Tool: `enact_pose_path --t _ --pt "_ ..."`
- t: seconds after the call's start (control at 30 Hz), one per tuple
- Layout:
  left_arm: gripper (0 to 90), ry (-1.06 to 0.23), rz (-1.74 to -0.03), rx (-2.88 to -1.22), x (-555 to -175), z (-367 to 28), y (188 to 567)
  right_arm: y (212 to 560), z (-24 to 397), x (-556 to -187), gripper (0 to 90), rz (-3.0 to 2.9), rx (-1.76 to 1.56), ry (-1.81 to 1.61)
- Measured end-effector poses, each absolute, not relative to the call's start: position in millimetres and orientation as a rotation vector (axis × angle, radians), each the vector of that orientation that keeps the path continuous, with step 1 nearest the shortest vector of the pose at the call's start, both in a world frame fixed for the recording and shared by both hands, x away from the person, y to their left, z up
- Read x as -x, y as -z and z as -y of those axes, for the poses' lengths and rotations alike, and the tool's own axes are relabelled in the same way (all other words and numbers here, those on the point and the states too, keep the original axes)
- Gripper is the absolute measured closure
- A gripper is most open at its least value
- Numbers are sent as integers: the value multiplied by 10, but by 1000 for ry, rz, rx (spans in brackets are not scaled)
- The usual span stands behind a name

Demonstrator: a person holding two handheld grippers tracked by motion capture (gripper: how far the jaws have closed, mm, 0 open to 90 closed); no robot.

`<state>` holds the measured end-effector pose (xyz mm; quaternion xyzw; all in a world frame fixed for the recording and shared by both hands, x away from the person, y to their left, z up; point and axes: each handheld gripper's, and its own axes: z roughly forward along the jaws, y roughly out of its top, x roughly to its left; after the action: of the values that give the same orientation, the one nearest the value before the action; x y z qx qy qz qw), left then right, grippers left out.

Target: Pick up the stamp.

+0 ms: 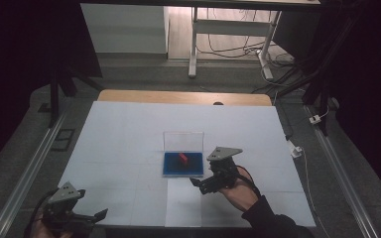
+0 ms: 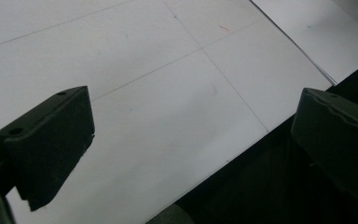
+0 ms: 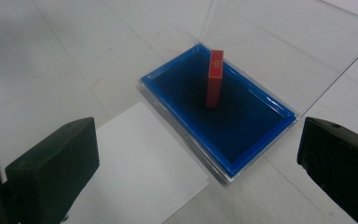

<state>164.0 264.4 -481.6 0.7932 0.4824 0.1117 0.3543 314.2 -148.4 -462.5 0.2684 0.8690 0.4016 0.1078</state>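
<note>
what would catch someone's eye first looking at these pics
The blue tray at the middle of the white table stands out most, with a small red block standing upright inside it and a clear lid raised at its far edge. The right tool hovers just beside the tray's near right corner, jaws open. The left tool sits open at the table's near left edge, far from the tray.

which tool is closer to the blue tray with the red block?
The right tool, held just off the near right corner of the shallow blue tray holding the upright red block. The left tool sits at the table's near left edge.
</note>
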Motion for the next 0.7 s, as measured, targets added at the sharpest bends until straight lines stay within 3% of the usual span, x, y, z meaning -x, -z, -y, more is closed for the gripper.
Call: enact_pose_path --t 0.7 --pt "0 -287 -1241 -2054 -1641 -2647 4817 4942 955 -3592 0 -2626 -786 -986"
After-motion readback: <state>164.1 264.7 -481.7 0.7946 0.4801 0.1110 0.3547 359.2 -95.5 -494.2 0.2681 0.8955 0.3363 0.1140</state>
